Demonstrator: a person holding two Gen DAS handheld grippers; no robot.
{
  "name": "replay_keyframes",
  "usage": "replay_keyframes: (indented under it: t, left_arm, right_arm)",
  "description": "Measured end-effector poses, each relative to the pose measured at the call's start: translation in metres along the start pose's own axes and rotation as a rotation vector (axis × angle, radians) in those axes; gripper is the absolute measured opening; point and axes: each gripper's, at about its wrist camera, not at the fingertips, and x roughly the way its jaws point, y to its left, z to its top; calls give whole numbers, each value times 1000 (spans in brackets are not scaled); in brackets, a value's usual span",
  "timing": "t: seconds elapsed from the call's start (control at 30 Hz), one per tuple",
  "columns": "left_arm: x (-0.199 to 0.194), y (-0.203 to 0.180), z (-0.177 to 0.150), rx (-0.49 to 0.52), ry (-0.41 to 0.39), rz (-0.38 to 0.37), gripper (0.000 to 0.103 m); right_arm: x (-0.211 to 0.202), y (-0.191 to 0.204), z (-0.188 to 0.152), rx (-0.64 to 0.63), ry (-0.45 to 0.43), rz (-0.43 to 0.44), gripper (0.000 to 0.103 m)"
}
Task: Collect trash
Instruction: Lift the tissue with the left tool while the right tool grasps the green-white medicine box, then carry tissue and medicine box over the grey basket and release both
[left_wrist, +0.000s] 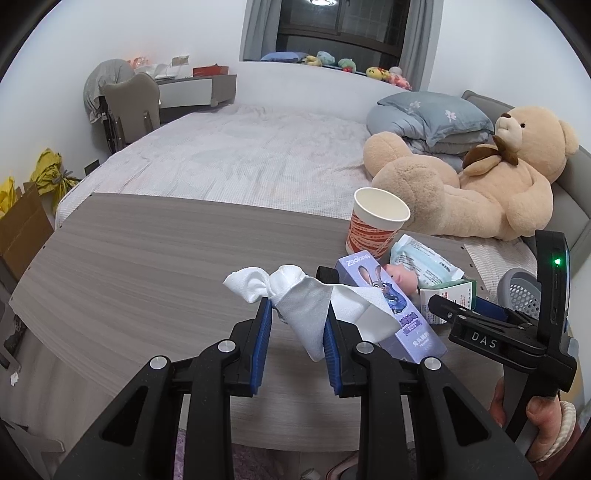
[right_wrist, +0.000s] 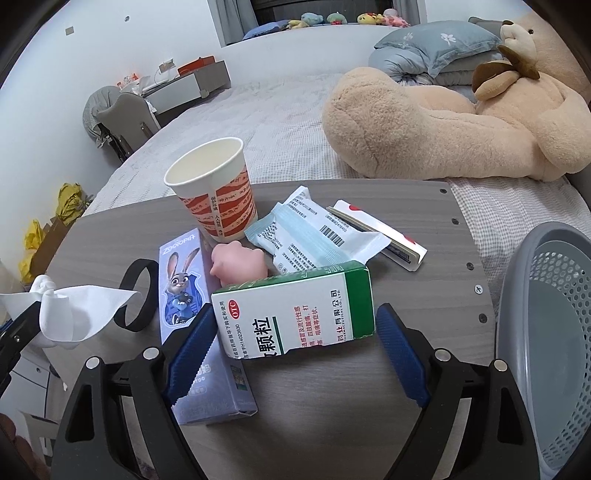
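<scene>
My left gripper (left_wrist: 297, 317) is shut on a crumpled white tissue (left_wrist: 295, 295) and holds it above the grey wooden table (left_wrist: 147, 258). The tissue also shows at the left of the right wrist view (right_wrist: 70, 314). My right gripper (right_wrist: 293, 332) is open, its blue pads either side of a green-and-white medicine box (right_wrist: 295, 306) lying on the table. A grey mesh basket (right_wrist: 554, 332) stands at the right edge. Behind the box lie a purple Zootopia box (right_wrist: 184, 295), a pink toy (right_wrist: 240, 262), a paper cup (right_wrist: 214, 188), a blue-white packet (right_wrist: 310, 229) and a white flat pack (right_wrist: 380, 232).
A black band (right_wrist: 136, 295) lies by the purple box. The table (right_wrist: 332, 406) stands against a bed (left_wrist: 240, 155) with a large teddy bear (left_wrist: 480, 177) and a folded quilt (left_wrist: 424, 114). A chair and desk (left_wrist: 129, 103) stand at the far left.
</scene>
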Motion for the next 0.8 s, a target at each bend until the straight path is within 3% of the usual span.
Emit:
replay_keyframes:
  t: [0.37,0.8]
  left_arm:
    - [-14,-28,4,55,-16,-42,26]
    - [-10,-112,3,192,0,-128,26]
  right_arm:
    - [-44,-15,-12,20,-42,7,84]
    - [-105,-77,-27,108,-116,-42,84]
